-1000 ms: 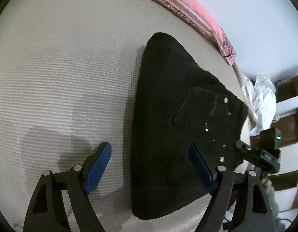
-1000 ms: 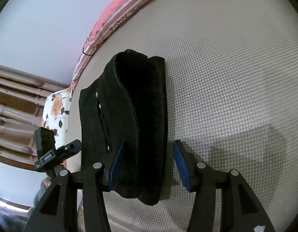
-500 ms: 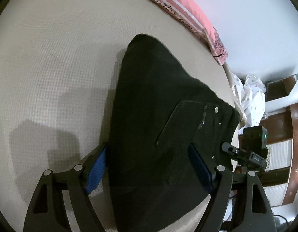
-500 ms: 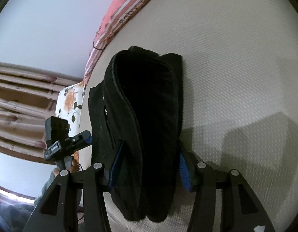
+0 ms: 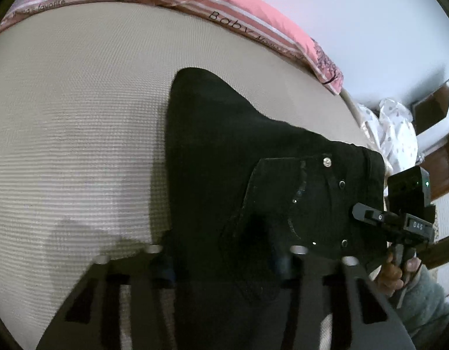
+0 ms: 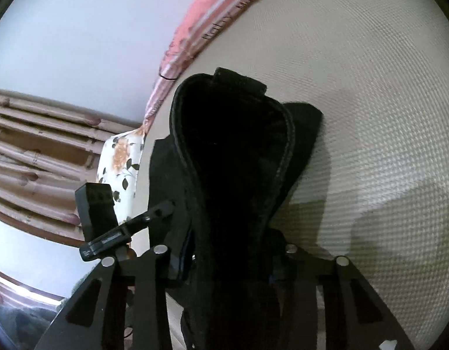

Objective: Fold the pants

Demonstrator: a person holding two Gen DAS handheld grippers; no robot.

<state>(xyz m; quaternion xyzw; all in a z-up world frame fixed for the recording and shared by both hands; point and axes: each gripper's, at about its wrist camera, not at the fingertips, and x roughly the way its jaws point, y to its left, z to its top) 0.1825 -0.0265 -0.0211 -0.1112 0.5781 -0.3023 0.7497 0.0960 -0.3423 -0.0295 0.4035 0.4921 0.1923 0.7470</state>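
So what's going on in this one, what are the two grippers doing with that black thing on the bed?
A person is folding black pants on a beige bed cover, with a handheld gripper in each hand. The left gripper has just been closing on the near edge of the pants, with cloth between its pads. The right gripper has also been closing, with the thick waistband end bunched between its pads. The pants are already folded into a compact stack, with a pink striped pillow at the far edge.

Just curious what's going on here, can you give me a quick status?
Both grippers, left and right, just closed on the black pants. Pants partly folded on the bed. Nothing in the way.
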